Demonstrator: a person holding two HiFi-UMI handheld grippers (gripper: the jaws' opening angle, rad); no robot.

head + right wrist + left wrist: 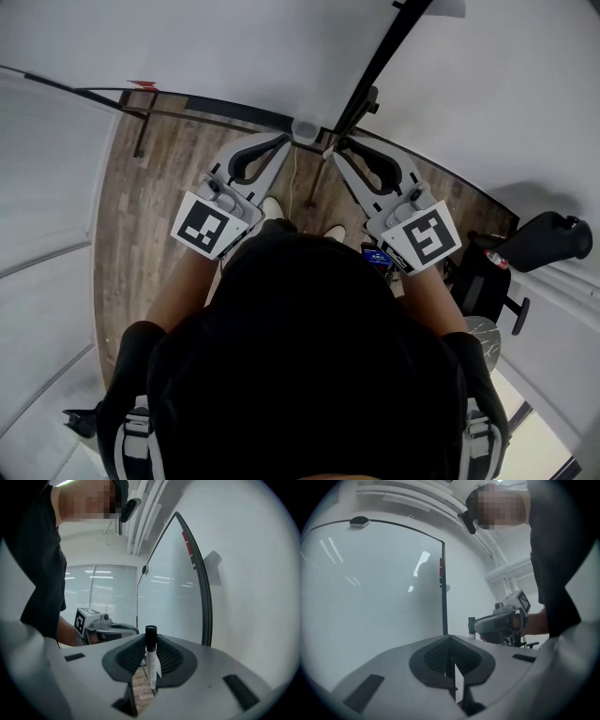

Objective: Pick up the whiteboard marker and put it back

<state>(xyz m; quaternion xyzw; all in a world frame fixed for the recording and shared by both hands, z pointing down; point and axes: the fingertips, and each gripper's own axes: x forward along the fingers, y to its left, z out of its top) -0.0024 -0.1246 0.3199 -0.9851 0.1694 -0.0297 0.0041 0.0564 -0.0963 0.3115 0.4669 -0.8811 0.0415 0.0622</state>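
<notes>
Right gripper (150, 640): jaws clamped on the whiteboard marker (151, 660), pinching its white barrel between the ribbed pads. Marker sits upright along the jaw line, black cap sticking out just past the fingertips, barrel running back into the throat of the jaws. So the marker is in the air in the right gripper, not on any tray or ledge. Left gripper (450, 639): jaws fully together, pads meeting, nothing between them. Head view has both grippers held out ahead of the person, roughly level, tips angled in toward each other and near but not touching, with the left marker cube (209, 225) and the right marker cube (424, 234) closest to the body. Each gripper shows up in the other's camera off to the side, apart. Below them is wood floor (141, 216); a black office chair (553, 239) stands off to the person's right. Beyond the jaws is the whiteboard (370, 597), a blank surface with a thin black frame; a small red item (440, 569) sits on the frame's vertical edge near the top corner. A black pole (375, 66) rises just past the gripper tips.
</notes>
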